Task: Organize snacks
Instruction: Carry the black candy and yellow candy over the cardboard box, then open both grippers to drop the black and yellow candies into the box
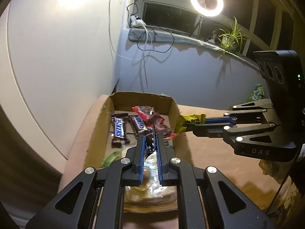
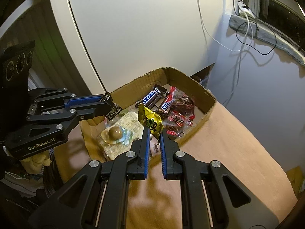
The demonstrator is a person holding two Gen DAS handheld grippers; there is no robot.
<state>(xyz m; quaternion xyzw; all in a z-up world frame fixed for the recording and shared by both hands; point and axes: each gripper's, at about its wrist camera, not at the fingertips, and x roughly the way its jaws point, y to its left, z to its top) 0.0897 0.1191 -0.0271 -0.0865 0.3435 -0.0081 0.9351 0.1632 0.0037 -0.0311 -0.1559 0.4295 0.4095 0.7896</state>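
An open cardboard box (image 1: 99,126) (image 2: 190,80) sits on a brown table and holds Snickers bars (image 1: 119,129) (image 2: 150,98), red candy bags (image 1: 152,117) (image 2: 181,112) and a clear pastry pack (image 2: 118,131). My left gripper (image 1: 150,137) (image 2: 111,105) is shut on a black patterned candy packet (image 1: 149,145) (image 2: 114,111), held above the box's near part. My right gripper (image 2: 154,131) (image 1: 192,125) is shut on a yellow-green candy packet (image 2: 150,120) (image 1: 187,123), held at the box's right wall.
A white cabinet door (image 1: 57,57) stands behind the box. The brown tabletop (image 2: 228,143) spreads to the right. A window sill with cables (image 1: 144,32), a ring light (image 1: 206,0) and a plant (image 1: 230,36) lies behind. A green packet (image 1: 256,93) lies far right.
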